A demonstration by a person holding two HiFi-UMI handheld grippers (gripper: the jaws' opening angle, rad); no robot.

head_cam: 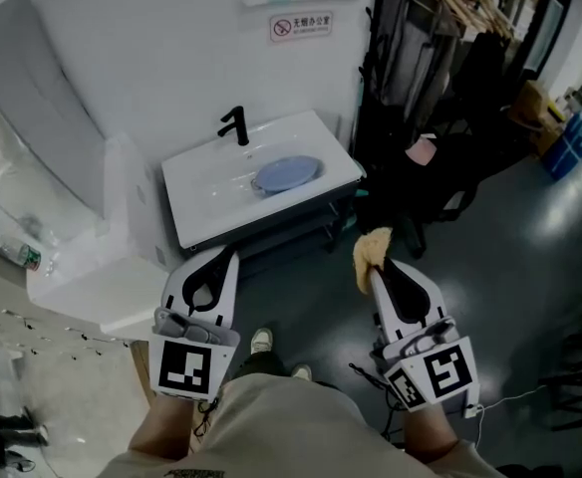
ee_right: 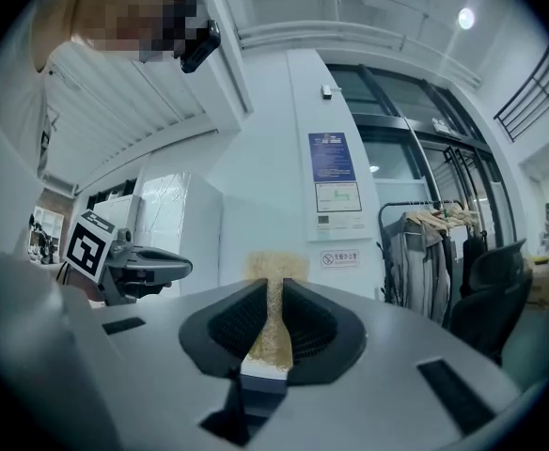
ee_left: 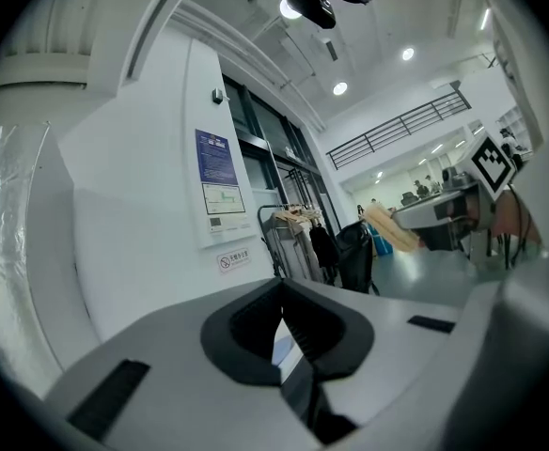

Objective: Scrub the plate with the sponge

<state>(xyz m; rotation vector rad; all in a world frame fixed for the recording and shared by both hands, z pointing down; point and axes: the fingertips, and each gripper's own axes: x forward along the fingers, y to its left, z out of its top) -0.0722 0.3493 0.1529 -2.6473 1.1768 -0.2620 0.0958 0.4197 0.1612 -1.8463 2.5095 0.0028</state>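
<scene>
A blue plate (head_cam: pixel 288 173) lies in the basin of a white sink (head_cam: pixel 196 195) under a black tap (head_cam: pixel 236 124), well ahead of both grippers. My right gripper (head_cam: pixel 375 270) is shut on a yellow sponge (head_cam: pixel 371 252), which sticks out past its tips; in the right gripper view the sponge (ee_right: pixel 275 269) shows squeezed between the jaws. My left gripper (head_cam: pixel 233 250) is shut and holds nothing, its tips just short of the sink's front edge. Both are held level at waist height. The left gripper view catches the sponge (ee_left: pixel 391 226) at the right.
A white wall with a no-smoking sign (head_cam: pixel 300 25) backs the sink. A black clothes rack with hanging garments (head_cam: pixel 440 38) and a black chair (head_cam: pixel 438 167) stand to the right. A white ledge (head_cam: pixel 92 287) runs on the left. Grey floor lies between me and the sink.
</scene>
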